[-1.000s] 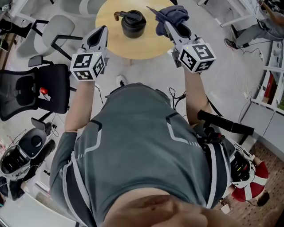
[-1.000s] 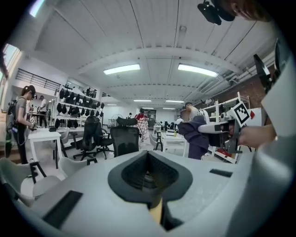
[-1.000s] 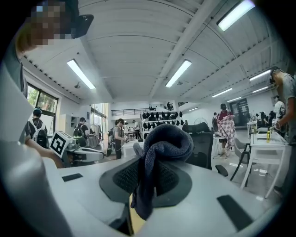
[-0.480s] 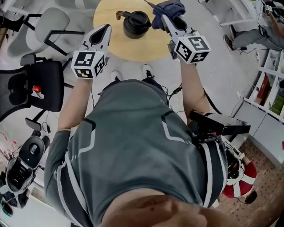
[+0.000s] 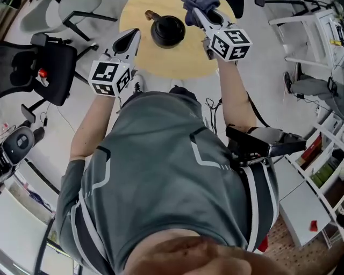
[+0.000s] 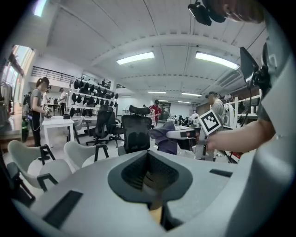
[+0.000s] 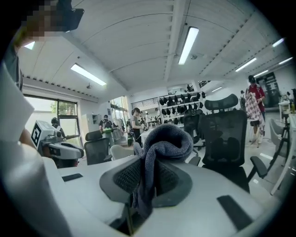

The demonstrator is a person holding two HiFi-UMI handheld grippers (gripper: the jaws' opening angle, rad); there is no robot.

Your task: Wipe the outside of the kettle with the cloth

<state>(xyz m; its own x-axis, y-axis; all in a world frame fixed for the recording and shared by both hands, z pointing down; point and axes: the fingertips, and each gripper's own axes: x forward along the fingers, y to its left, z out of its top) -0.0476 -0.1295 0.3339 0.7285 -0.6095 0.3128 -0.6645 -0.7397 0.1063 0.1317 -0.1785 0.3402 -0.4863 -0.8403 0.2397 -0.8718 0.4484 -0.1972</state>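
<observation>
While we hold both grippers over the round table (image 5: 177,62), our right gripper (image 5: 200,12) pinches the cloth (image 7: 166,139).
The black kettle (image 5: 167,29) stands on the table, between the two grippers and near the cloth. Our left gripper (image 5: 130,38) has its jaws together on nothing, while the cloth bunches above the right jaws.

A black kettle (image 5: 167,30) stands on the round wooden surface (image 5: 177,63), toward its far edge. Just right of it, the right gripper (image 5: 198,13) holds a bunched blue cloth (image 5: 189,6) in its fingers. The left gripper (image 5: 134,35) hangs over the surface's left edge, fingers together, apart from the kettle.
</observation>
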